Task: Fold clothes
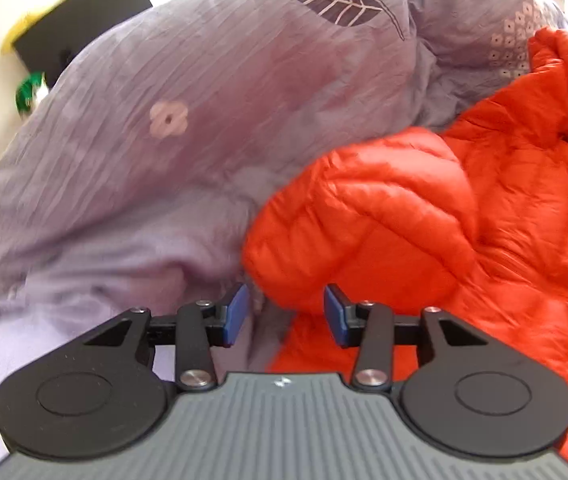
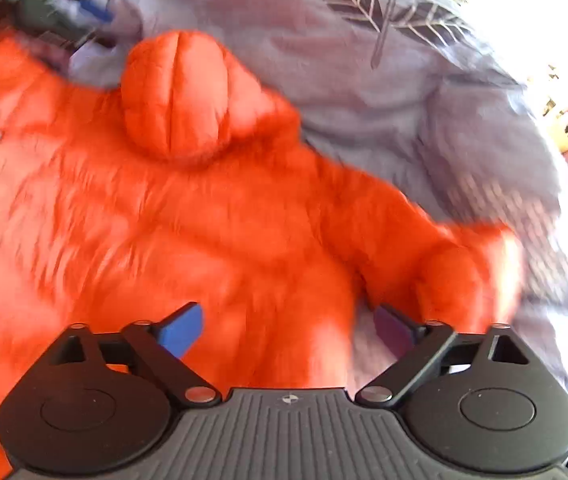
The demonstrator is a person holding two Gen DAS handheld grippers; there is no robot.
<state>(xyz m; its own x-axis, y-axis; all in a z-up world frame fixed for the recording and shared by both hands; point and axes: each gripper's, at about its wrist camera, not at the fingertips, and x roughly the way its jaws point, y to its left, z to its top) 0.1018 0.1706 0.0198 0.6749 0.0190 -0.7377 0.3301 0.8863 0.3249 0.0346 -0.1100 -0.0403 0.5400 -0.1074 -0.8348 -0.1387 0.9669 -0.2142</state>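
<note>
Looking down both cameras, I see the orange puffer jacket [image 2: 211,216] spread out on a lilac bedspread [image 1: 155,128] printed with leaves and flowers, its hood [image 2: 175,92] lying at the far end and one sleeve [image 2: 456,276] curled near my right side. My left claw [image 1: 286,314] hangs part open just above the jacket's edge, nothing between its blue pads [image 1: 237,314]. My right claw [image 2: 288,330] is spread wide over the jacket body, gripping nothing. Both views are blurred.
</note>
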